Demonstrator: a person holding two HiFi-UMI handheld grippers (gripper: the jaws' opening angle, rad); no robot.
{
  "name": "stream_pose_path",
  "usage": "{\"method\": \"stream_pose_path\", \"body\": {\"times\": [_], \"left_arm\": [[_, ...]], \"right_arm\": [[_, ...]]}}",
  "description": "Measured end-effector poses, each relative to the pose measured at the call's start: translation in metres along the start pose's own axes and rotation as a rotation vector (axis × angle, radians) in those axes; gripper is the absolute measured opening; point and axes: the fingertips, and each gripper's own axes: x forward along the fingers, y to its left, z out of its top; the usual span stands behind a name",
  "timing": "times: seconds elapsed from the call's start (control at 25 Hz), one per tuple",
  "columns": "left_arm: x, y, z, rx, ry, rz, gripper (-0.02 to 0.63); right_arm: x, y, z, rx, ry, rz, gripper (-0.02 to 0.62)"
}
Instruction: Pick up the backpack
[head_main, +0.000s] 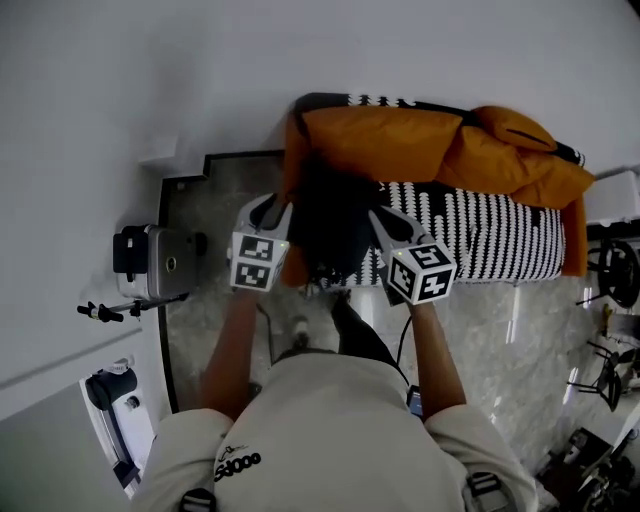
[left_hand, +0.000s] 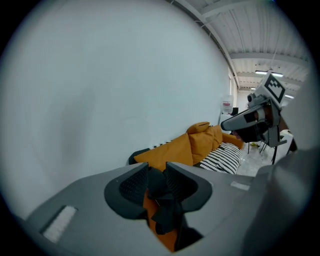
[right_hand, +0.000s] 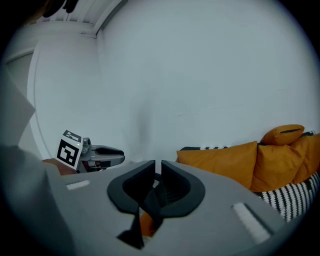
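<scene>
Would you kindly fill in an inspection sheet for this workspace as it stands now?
Surface: striped sofa seat, standing on a pale stone floor.
Job's things: black backpack on the seat's left end in the head view, between the two grippers.
Clutter: orange cushions piled along the sofa back.
Grippers: left gripper claw open, a black backpack part between the jaws; right gripper claw parted narrowly, a dark part in the gap, no clamp seen.
Cables: thin dark cable hanging below the right gripper.
Surroundings: white wall; device on a stand at left; equipment at right.
</scene>
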Motion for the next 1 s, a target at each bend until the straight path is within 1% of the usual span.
{"method": "stream_pose_path", "body": {"times": [0.12, 0.28, 0.44, 0.72, 0.88, 1.0], "left_arm": [[0.028, 0.009, -0.013, -0.034, 0.038, 0.006, 0.120], [0.064, 0.021, -0.034, -0.078, 0.100, 0.015, 0.124], [0.095, 0.032, -0.053, -0.186, 0.151, 0.008, 0.141], [0.122, 0.040, -0.090, -0.262, 0.272, 0.010, 0.167], [0.127, 0.042, -0.107, -0.319, 0.310, 0.012, 0.172], [0.132, 0.040, -0.116, -0.328, 0.341, 0.005, 0.172]], "right_arm": [[0.024, -0.018, -0.006, 0.003, 0.036, 0.026, 0.052], [0.061, -0.041, -0.025, 0.000, 0.116, 0.062, 0.089], [0.093, -0.063, -0.042, -0.005, 0.184, 0.092, 0.106], [0.131, -0.088, -0.070, -0.002, 0.279, 0.143, 0.142], [0.151, -0.094, -0.085, -0.006, 0.328, 0.177, 0.171], [0.164, -0.095, -0.098, -0.025, 0.366, 0.201, 0.195]]}}
